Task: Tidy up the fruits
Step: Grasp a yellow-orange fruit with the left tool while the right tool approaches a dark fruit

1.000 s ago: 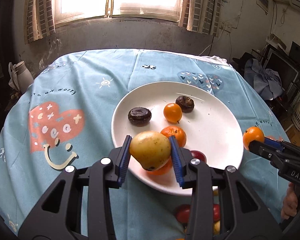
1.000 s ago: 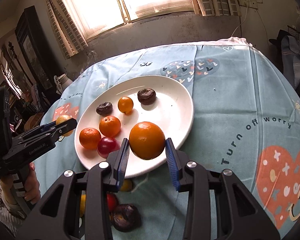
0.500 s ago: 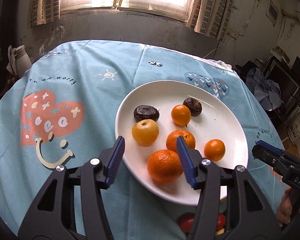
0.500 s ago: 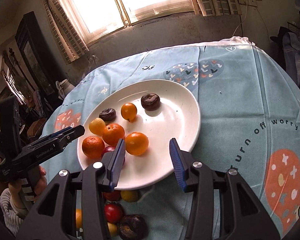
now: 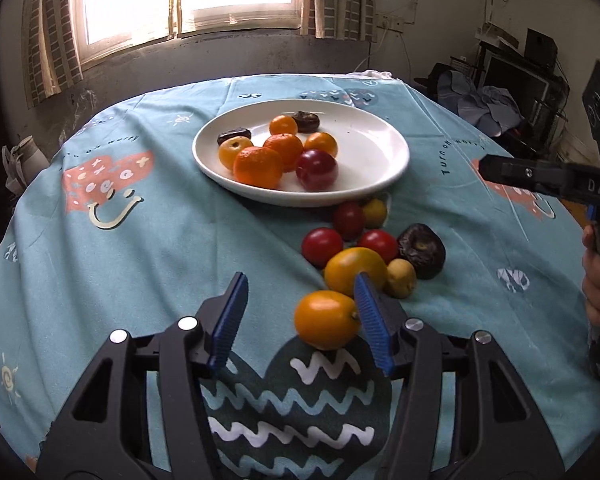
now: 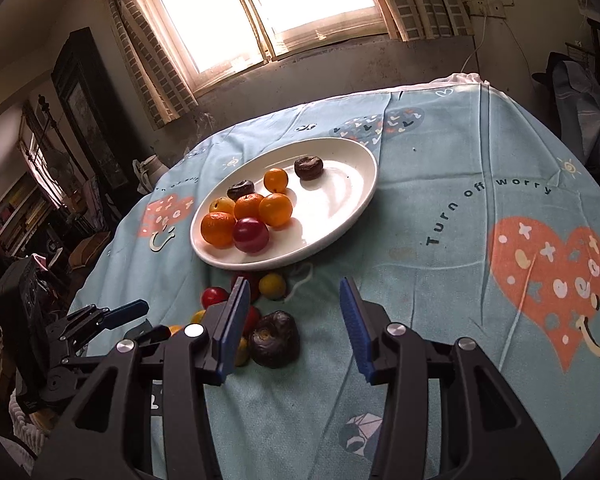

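Both claws pulled back from plate (image 5: 388, 148), left claw (image 5: 300, 316) gaping

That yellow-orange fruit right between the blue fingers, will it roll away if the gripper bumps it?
Probably. The yellow-orange fruit looks round and smooth, so a nudge could send it rolling. It lies loose on the tablecloth, apart from the plate, with nothing beside it to stop it. The left gripper stands open around it; its ribbed pads should hold that glossy skin if they close centred.
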